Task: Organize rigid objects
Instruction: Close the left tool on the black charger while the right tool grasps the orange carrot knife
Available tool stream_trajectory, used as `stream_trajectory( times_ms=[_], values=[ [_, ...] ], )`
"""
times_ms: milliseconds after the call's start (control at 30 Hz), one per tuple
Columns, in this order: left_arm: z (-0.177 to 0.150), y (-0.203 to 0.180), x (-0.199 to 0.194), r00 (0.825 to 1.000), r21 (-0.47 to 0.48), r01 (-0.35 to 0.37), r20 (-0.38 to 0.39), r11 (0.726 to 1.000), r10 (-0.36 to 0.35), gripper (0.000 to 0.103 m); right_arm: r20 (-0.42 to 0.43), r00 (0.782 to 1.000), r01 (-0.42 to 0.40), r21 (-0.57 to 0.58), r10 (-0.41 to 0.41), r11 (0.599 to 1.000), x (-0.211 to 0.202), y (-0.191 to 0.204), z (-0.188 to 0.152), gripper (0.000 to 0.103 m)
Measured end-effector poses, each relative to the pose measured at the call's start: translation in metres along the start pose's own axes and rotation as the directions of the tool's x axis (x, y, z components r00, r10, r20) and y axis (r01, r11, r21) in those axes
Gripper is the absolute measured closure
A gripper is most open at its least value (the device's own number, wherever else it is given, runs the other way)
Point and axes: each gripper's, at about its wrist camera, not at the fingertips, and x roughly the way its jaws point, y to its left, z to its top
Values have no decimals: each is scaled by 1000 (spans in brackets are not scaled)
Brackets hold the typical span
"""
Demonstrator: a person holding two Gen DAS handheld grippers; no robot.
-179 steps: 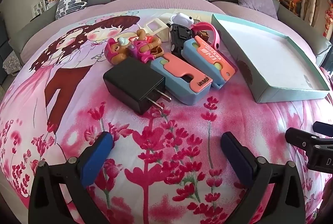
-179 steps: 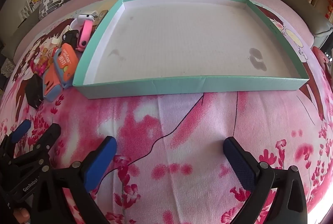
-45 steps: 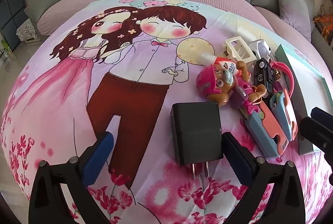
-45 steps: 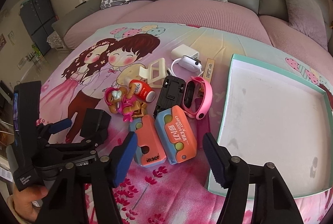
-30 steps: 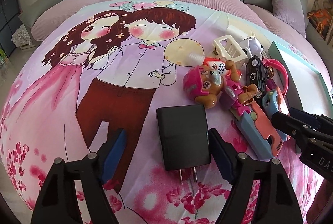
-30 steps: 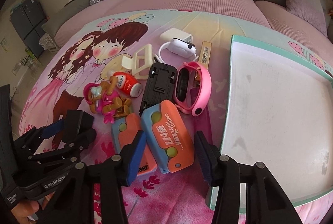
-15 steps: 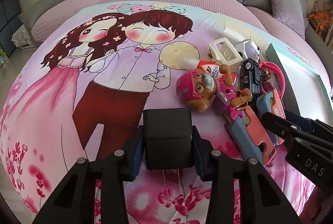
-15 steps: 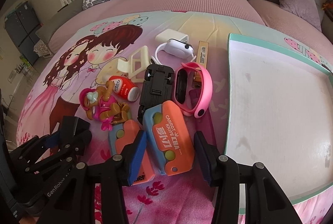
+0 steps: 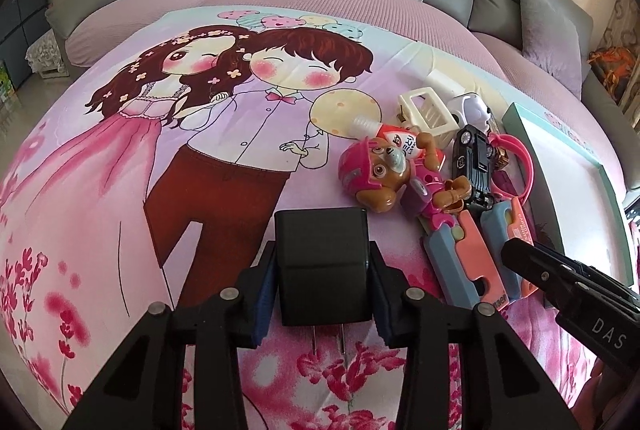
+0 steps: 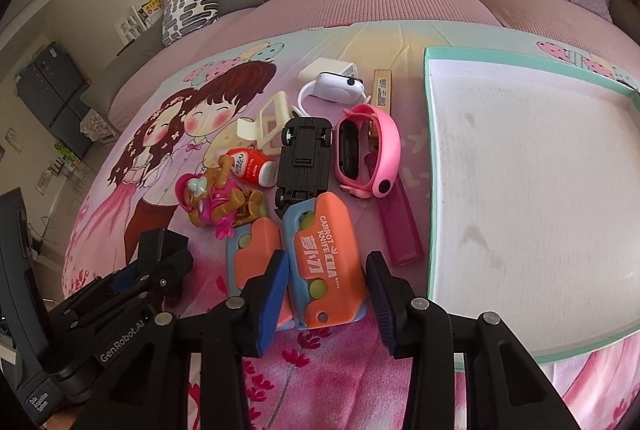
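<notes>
Both of your tools have dropped onto the toy pile on the bed. Your left hand-held gripper [image 9: 322, 294] now pinches the black cube-shaped plastic wall charger [image 9: 322, 264], ready to lift. Your right hand-held gripper [image 10: 327, 290] has been narrowing around the orange-and-blue plastic carrot knife toy [image 10: 326, 262], its pads not yet gripping. The shallow teal-rimmed cardboard tray [image 10: 430, 190] lies empty just beside.
</notes>
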Motion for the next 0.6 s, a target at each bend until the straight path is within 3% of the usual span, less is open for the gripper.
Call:
stream_trajectory(
  times_ms=[267, 600],
  values=[
    [4, 2, -14, 999, -8, -2, 41, 1000, 2, 60, -2, 999, -33, 26, 33, 999, -6, -8, 0, 61],
    [-4, 8, 2, 999, -14, -32, -27, 999, 31, 60, -44, 999, 21, -101, -26, 995, 5, 8, -4, 63]
  ],
)
